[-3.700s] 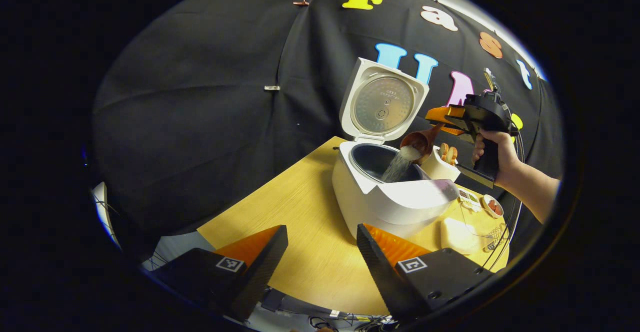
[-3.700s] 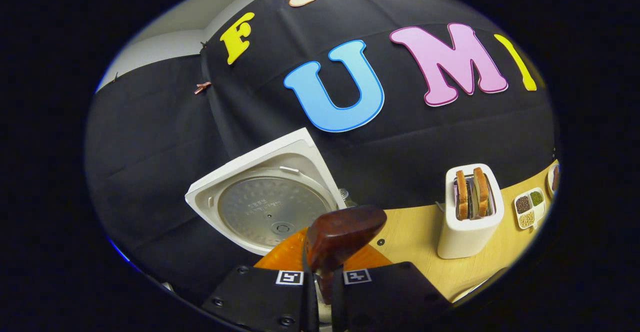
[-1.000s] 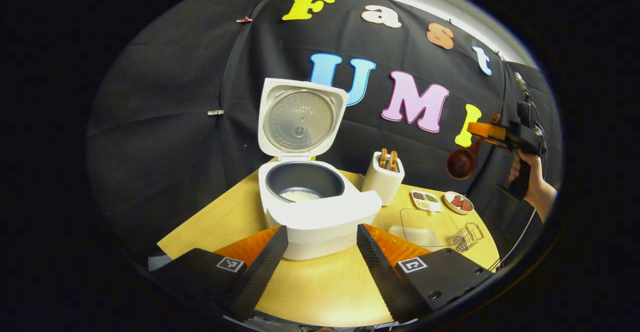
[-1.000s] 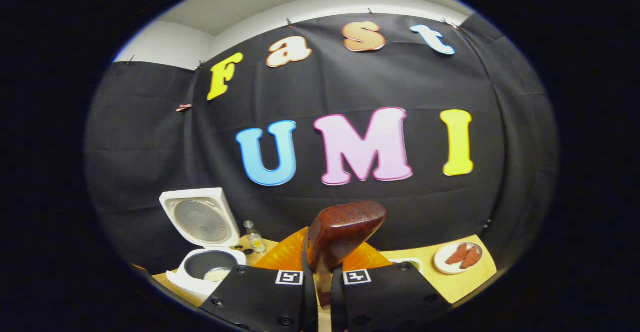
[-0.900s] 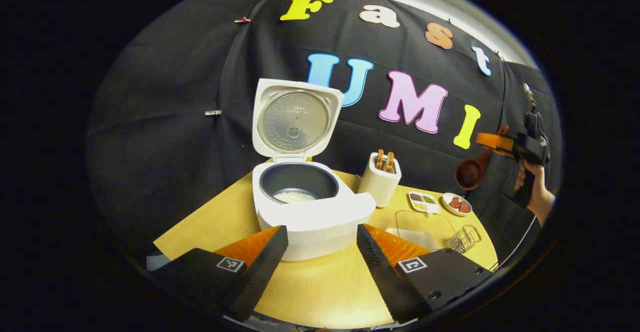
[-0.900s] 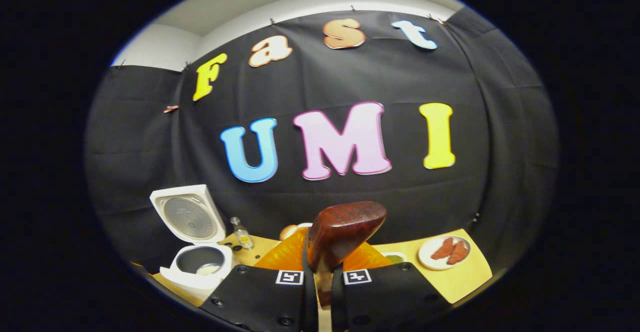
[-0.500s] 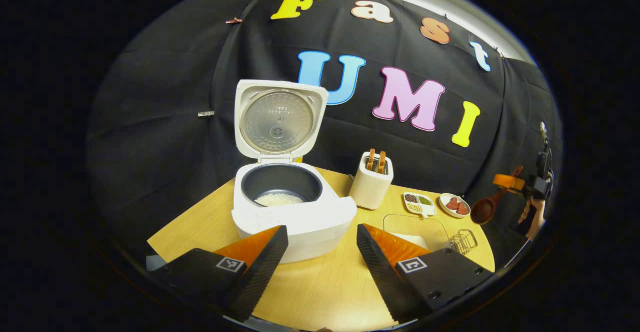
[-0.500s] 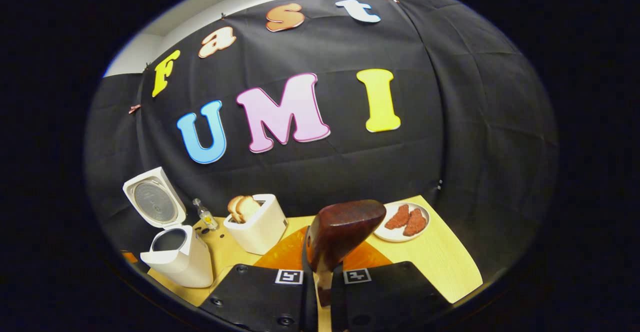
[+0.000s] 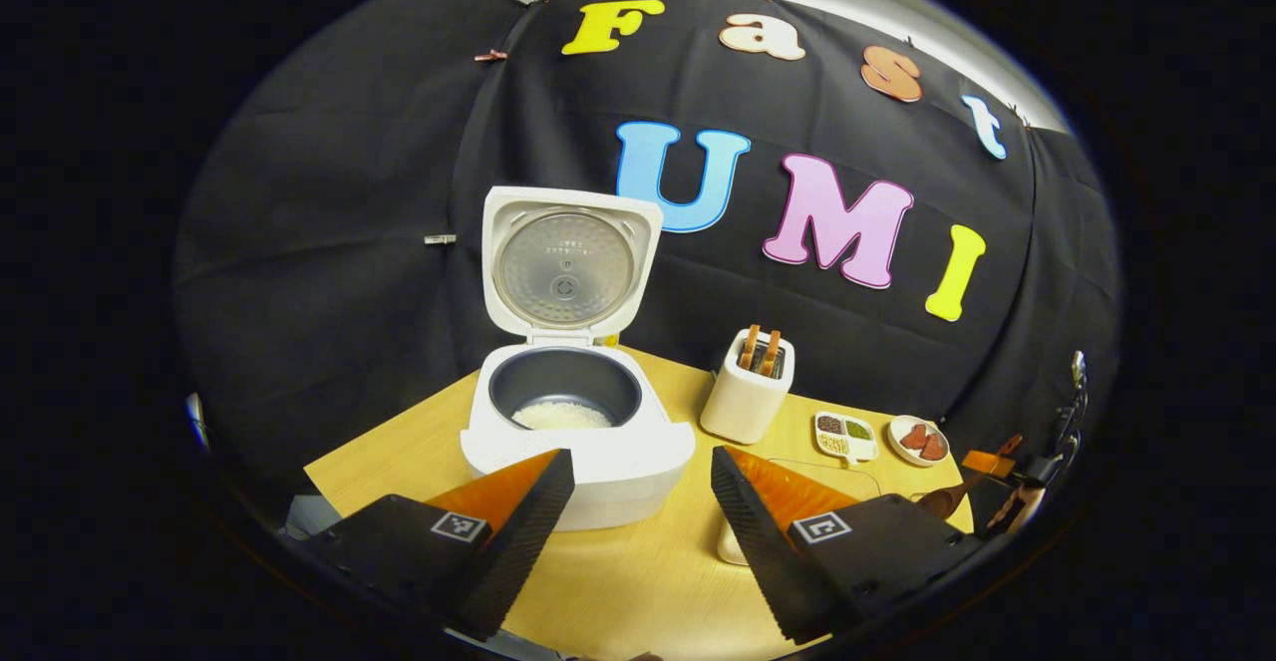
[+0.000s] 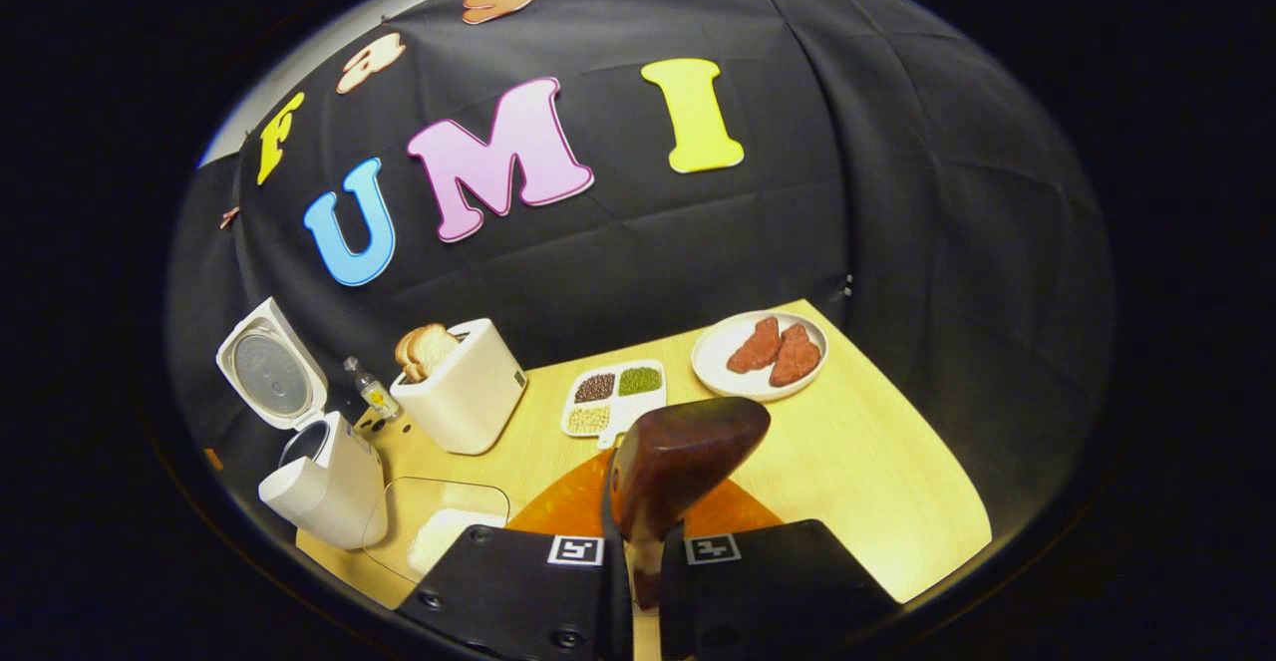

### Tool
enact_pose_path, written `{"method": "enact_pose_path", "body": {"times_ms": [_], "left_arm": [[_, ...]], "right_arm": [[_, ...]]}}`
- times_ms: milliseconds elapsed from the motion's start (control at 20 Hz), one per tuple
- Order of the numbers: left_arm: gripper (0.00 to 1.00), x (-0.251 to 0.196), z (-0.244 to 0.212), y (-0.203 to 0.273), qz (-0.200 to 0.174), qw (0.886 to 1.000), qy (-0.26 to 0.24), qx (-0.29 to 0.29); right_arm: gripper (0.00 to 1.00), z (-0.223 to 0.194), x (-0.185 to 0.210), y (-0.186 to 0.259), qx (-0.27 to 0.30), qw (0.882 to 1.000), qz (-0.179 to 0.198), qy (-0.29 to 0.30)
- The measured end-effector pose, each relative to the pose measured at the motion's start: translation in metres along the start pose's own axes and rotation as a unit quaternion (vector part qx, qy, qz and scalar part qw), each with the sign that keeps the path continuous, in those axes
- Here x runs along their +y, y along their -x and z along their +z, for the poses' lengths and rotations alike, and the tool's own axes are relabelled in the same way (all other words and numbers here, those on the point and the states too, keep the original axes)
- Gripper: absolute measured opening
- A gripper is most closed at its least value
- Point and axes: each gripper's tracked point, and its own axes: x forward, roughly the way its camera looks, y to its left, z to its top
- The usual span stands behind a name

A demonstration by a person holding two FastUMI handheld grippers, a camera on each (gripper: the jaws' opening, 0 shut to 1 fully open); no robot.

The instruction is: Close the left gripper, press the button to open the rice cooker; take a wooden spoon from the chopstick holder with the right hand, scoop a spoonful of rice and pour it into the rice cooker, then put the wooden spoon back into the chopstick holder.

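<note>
Right gripper [image 10: 644, 566]: fingers together, clamped on wooden spoon [image 10: 681, 472] handle; long axis along the fingers, bowl end forward and up, over the table's [image 10: 877, 462] right end. Chopstick holder not made out here; judged below, beside the clear rice container [image 10: 424, 521]. Left gripper [image 9: 638, 521]: fingers apart, empty, facing open rice cooker [image 9: 573, 422], rice inside.

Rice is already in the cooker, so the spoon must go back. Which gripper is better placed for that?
Right. The right gripper is shut on the wooden spoon, low over the table's right end. The left gripper is open by the rice cooker.
</note>
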Motion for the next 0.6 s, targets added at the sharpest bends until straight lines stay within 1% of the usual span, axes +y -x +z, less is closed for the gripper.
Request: {"method": "enact_pose_path", "body": {"times_ms": [150,250,350,400,450,500,550,600], "left_arm": [[0.95,0.001,0.005,0.006,0.019,1.000,-0.020,-0.007],[0.95,0.005,0.007,0.009,0.032,0.999,-0.022,-0.008],[0.95,0.011,0.013,0.012,0.048,0.999,-0.011,-0.009],[0.96,0.013,0.019,0.014,0.052,0.999,0.004,-0.014],[0.95,0.011,0.029,0.017,0.048,0.998,0.020,-0.021],[0.96,0.009,0.040,0.018,0.046,0.998,0.029,-0.026],[0.96,0.009,0.053,0.017,0.046,0.998,0.028,-0.032],[0.95,0.011,0.066,0.016,0.049,0.998,0.022,-0.041]], "right_arm": [[0.15,-0.020,-0.011,-0.016,0.022,0.999,-0.011,-0.035],[0.16,-0.030,-0.016,-0.023,0.036,0.998,-0.017,-0.057],[0.19,-0.033,-0.020,-0.022,0.045,0.996,-0.021,-0.072],[0.22,-0.032,-0.025,-0.021,0.039,0.997,-0.030,-0.064],[0.23,-0.026,-0.030,-0.017,0.027,0.998,-0.035,-0.051],[0.33,-0.020,-0.033,-0.012,0.013,0.998,-0.041,-0.037],[0.66,-0.015,-0.034,-0.007,0.001,0.999,-0.043,-0.027],[1.00,-0.006,-0.036,0.015,-0.009,0.999,-0.049,-0.019]]}}
